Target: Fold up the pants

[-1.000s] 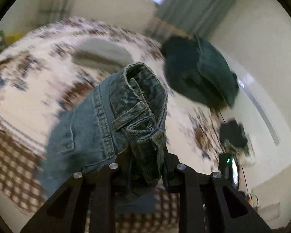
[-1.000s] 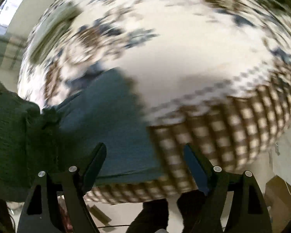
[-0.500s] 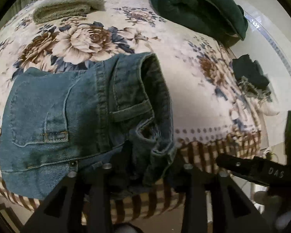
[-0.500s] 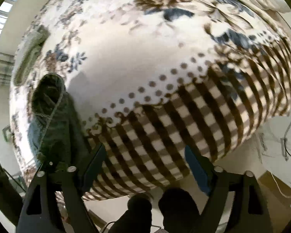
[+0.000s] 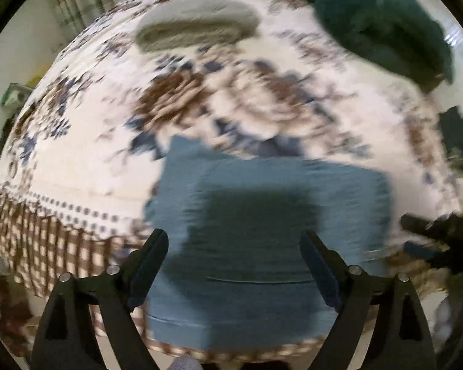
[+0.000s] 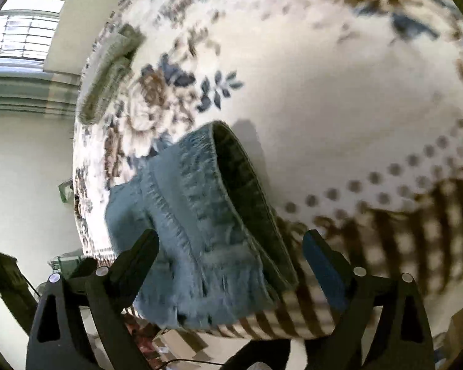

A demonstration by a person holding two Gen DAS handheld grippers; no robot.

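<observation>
Pants (image 5: 256, 215): blue denim jeans, folded into a thick, blurred block, waistband edge raised along the right side.
Position: on the bed (image 5: 108, 160) with a floral blanket, at its checked near edge.
Left hand-held gripper (image 5: 234, 256): fingers spread apart, gripping nothing.
Right hand-held gripper (image 6: 230, 257): fingers apart, empty, above the jeans.

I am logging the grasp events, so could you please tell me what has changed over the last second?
The left tongs let go of the jeans, which now lie folded at the bed edge, and stand open. The right tongs stayed open and empty. The grey towel and green garment kept their places.
</observation>
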